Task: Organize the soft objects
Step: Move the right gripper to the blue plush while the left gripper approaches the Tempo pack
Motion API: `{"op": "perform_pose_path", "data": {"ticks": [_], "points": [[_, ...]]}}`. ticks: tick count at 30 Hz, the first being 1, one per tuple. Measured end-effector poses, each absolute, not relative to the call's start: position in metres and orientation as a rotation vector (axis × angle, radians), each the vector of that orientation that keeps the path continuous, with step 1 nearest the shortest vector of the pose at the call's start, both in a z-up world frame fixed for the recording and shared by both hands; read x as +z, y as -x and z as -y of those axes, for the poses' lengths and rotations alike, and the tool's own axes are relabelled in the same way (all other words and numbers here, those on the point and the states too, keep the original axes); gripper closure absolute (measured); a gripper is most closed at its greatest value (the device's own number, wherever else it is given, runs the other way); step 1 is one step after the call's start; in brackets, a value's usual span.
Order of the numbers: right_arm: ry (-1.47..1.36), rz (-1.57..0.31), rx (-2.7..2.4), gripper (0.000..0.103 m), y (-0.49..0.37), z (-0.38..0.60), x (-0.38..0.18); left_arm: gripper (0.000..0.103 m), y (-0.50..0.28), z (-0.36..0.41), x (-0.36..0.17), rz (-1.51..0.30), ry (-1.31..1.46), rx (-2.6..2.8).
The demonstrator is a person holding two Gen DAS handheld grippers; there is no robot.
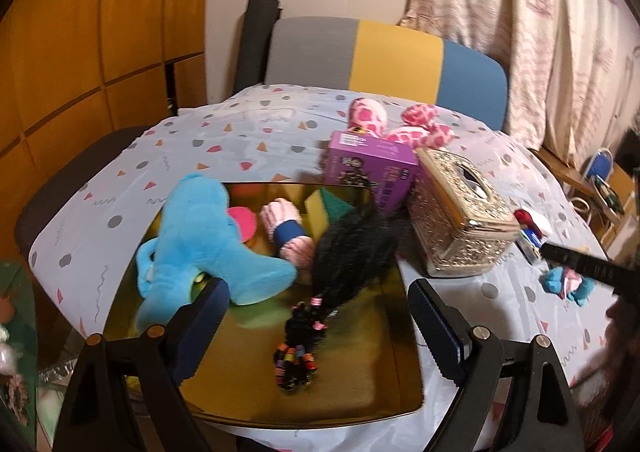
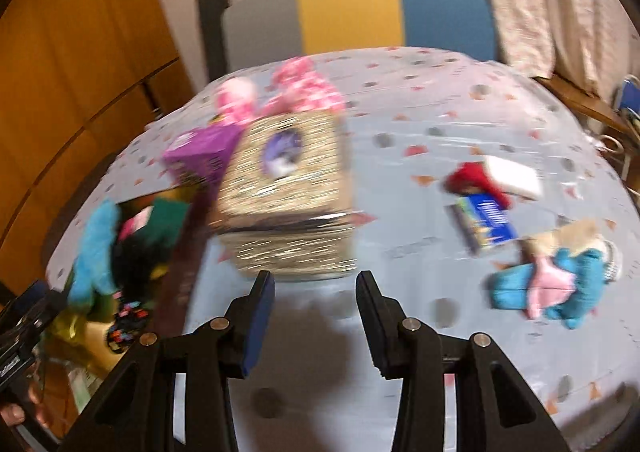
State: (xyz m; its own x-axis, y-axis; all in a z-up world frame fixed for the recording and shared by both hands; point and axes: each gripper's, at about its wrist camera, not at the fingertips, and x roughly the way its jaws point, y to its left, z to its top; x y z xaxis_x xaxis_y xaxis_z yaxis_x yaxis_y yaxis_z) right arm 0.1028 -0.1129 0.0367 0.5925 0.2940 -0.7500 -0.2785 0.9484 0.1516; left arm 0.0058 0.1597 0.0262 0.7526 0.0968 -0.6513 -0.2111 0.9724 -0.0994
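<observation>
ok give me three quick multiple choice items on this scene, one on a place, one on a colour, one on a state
1. Where does the blue plush toy lie?
A. in the gold tray
B. on the chair
C. on top of the tissue box

2. What colour is the carton beside the ornate tissue box?
A. green
B. purple
C. white

3. How is the left hand-held gripper?
A. shut on the black braid
B. shut on the tissue box
C. open and empty

Answers:
1 A, the toy sprawls over the tray's left part.
2 B, the purple carton stands against the box's left side.
3 C, its jaws stand wide above the tray and the black braid lies untouched below.
</observation>
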Motion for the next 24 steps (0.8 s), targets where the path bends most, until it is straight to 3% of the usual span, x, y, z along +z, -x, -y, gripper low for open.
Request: {"op": "perform_pose_path", "data": {"ticks": [14, 24], "points": [[-0.251, -0.704, -0.216, 0.059, -0.14, 0.315, 0.045, 0.012, -0.032, -0.077, 0.036, -0.737, 0.057, -0.083], [-0.514, -0.688, -0.238, 0.059, -0.128, 0.363, 0.034, 0.012, -0.078, 0.023, 0.045, -0.804, -0.029, -0.346]]}}
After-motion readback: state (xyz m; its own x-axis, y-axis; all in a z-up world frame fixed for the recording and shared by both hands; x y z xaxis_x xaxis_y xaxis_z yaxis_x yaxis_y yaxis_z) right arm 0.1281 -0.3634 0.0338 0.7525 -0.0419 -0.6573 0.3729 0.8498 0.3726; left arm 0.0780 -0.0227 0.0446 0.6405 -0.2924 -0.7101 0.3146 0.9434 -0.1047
